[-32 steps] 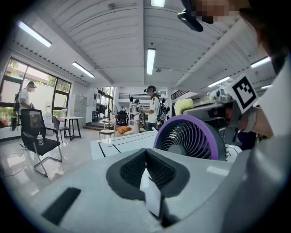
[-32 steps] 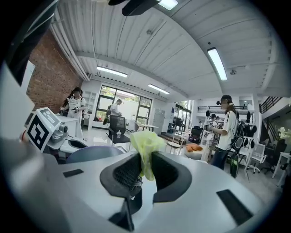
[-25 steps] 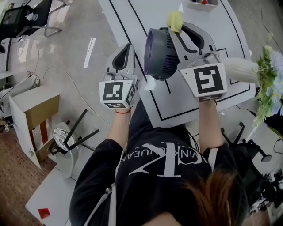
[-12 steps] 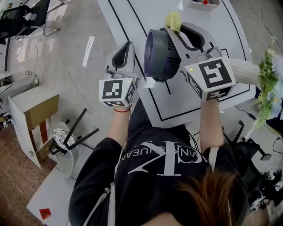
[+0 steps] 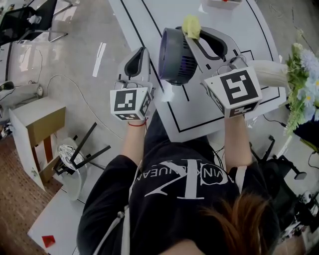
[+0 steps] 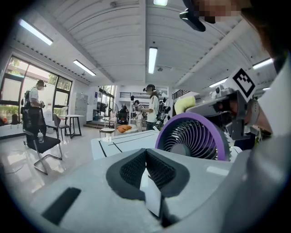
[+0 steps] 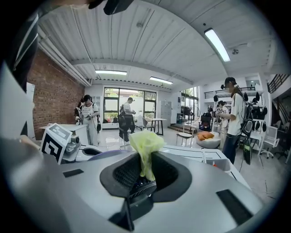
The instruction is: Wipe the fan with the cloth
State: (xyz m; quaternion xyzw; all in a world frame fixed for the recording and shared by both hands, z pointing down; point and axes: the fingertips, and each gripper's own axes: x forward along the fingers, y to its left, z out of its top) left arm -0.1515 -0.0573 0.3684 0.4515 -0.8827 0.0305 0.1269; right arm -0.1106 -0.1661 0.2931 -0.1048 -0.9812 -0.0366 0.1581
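Note:
A small fan [image 5: 175,56] with a purple rim and dark grille is held up over the table's near edge; it also shows in the left gripper view [image 6: 193,135]. My left gripper [image 5: 143,52] is shut on a white part [image 6: 150,191] that seems to be the fan's stand. My right gripper [image 5: 193,34] is shut on a yellow-green cloth [image 5: 191,25], which rests on the fan's upper rim. In the right gripper view the cloth [image 7: 144,144] sticks up from between the jaws of the right gripper [image 7: 144,169], with the fan's rim [image 7: 105,154] just to its left.
A white table [image 5: 199,114] with black lines lies under the fan. A white vase with flowers [image 5: 299,74] stands at its right edge, and a small tray [image 5: 224,4] at the far side. A cabinet [image 5: 37,129] and chair legs stand on the floor at left. People stand further back [image 6: 150,107].
My right gripper has rolled a little, its marker cube tilting, and the cloth has slid slightly along the fan's upper rim. The left gripper has stayed still.

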